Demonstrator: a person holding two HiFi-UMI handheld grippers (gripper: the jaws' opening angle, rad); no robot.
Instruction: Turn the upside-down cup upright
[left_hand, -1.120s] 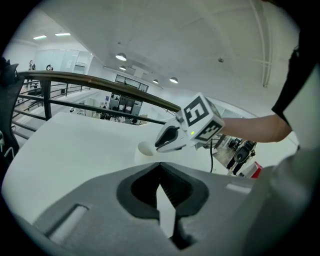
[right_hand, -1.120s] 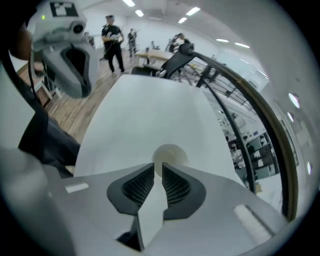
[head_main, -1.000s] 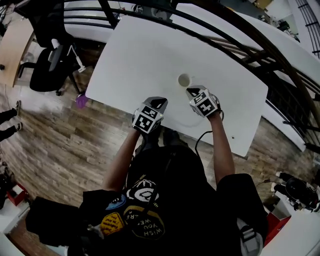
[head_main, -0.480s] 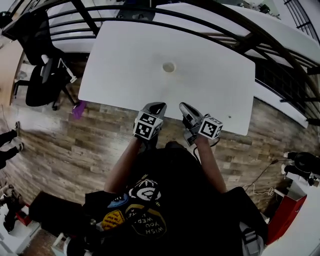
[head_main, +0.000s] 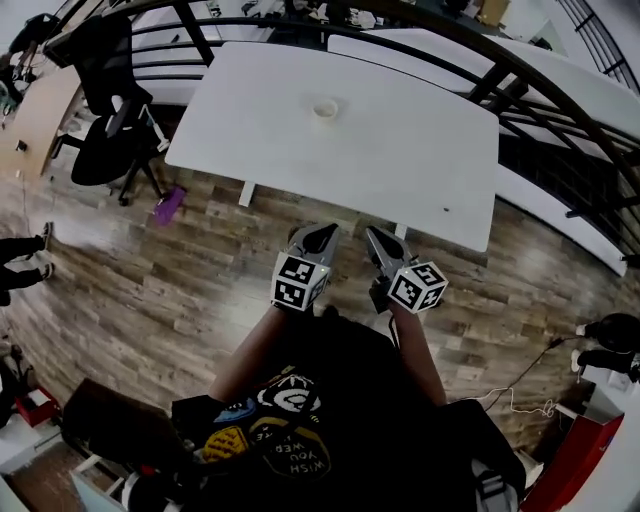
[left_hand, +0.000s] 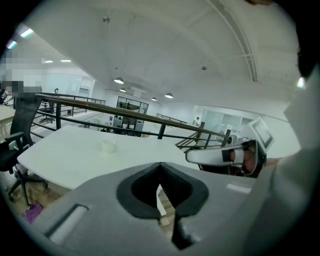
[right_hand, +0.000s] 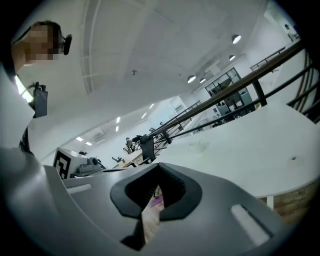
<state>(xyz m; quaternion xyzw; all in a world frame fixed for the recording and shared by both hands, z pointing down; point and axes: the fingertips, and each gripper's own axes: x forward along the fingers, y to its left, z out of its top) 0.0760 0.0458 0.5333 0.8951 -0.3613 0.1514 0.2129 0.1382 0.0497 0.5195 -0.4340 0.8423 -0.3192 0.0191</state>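
Observation:
The small white cup (head_main: 325, 107) stands alone on the far half of the white table (head_main: 420, 170), its open mouth upward; the left gripper view shows it small and distant (left_hand: 109, 146). Both grippers hang over the wooden floor, off the table's near edge and well apart from the cup. My left gripper (head_main: 320, 233) is shut with nothing between its jaws (left_hand: 160, 166). My right gripper (head_main: 376, 238) is shut and empty too (right_hand: 159, 166). Each gripper view catches the other gripper at its side.
A black office chair (head_main: 108, 128) stands left of the table, with a purple object (head_main: 167, 204) on the floor beside it. A dark railing (head_main: 440, 35) runs behind the table and another white surface (head_main: 570, 95) lies beyond. A cable (head_main: 520, 385) trails on the floor at right.
Both grippers have drawn back from the table to over the floor, and the right one has left the cup's side. The table and cup now lie farther off.

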